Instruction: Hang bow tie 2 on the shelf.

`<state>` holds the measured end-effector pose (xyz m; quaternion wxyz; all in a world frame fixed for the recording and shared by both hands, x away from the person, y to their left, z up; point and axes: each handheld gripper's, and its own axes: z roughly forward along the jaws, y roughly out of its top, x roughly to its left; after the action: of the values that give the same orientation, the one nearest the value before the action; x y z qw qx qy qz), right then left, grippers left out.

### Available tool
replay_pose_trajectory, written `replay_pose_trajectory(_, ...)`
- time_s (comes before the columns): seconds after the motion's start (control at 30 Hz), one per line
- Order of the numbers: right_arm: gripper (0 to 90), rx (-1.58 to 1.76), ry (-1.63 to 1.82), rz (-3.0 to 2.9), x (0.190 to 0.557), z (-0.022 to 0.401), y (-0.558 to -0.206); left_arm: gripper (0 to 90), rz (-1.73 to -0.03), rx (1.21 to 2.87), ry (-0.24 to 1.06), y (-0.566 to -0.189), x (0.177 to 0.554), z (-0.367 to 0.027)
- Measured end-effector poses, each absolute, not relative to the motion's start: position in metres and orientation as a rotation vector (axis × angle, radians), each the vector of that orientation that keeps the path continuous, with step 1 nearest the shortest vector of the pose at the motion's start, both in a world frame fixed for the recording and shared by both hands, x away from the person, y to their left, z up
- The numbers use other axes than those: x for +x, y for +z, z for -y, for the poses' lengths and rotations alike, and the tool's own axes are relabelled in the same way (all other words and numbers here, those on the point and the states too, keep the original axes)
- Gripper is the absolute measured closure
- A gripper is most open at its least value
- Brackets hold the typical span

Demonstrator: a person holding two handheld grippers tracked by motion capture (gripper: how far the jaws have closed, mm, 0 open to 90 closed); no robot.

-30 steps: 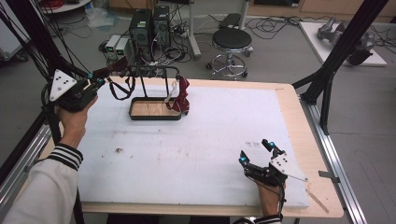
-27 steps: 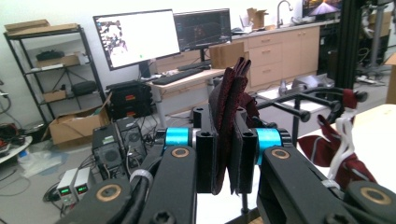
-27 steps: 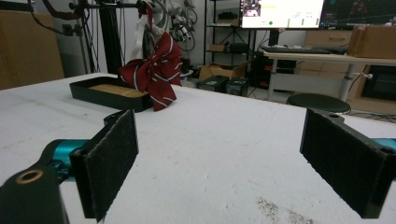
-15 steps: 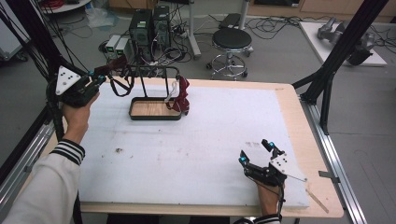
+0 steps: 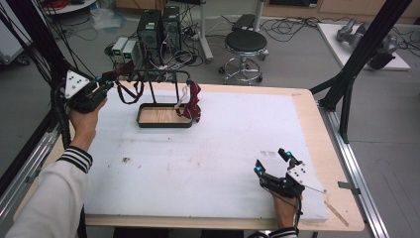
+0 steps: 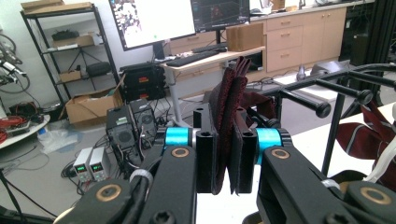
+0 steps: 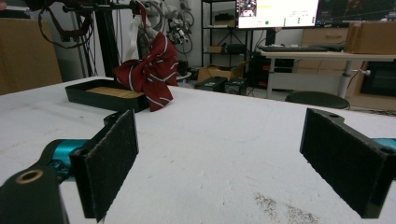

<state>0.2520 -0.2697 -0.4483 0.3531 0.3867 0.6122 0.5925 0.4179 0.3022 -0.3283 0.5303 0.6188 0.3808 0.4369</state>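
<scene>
My left gripper [image 5: 107, 84] is held up at the table's far left, just left of a black wire rack [image 5: 163, 125] with a wooden base. Its jaws are shut on a folded dark red fabric strap [image 6: 229, 98], which runs from the pads toward the rack's top bar [image 6: 327, 79] and hangs down in a loop [image 5: 130, 95]. A red striped bow tie [image 5: 192, 101] hangs off the rack's right side and also shows far off in the right gripper view [image 7: 149, 74]. My right gripper [image 5: 271, 162] rests low at the table's near right, open, nothing between its pads [image 7: 109, 158].
A white sheet [image 5: 223, 148] covers the wooden table. Beyond the far edge stand computer cases [image 5: 158, 25], a round stool [image 5: 246, 42] and many floor cables. Black frame posts [image 5: 356, 69] rise to the right of the table.
The left hand has shifted a little toward the rack, still gripping the strap. The right gripper has stayed put.
</scene>
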Motion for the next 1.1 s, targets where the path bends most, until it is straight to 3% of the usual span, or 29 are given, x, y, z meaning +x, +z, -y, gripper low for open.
replay_pose_trajectory(1.1, 10.6, 1.0, 1.531, -1.592, 0.251, 0.268, -0.451, 82.8, -0.985, 1.546, 0.974, -0.358, 0.426, -0.291)
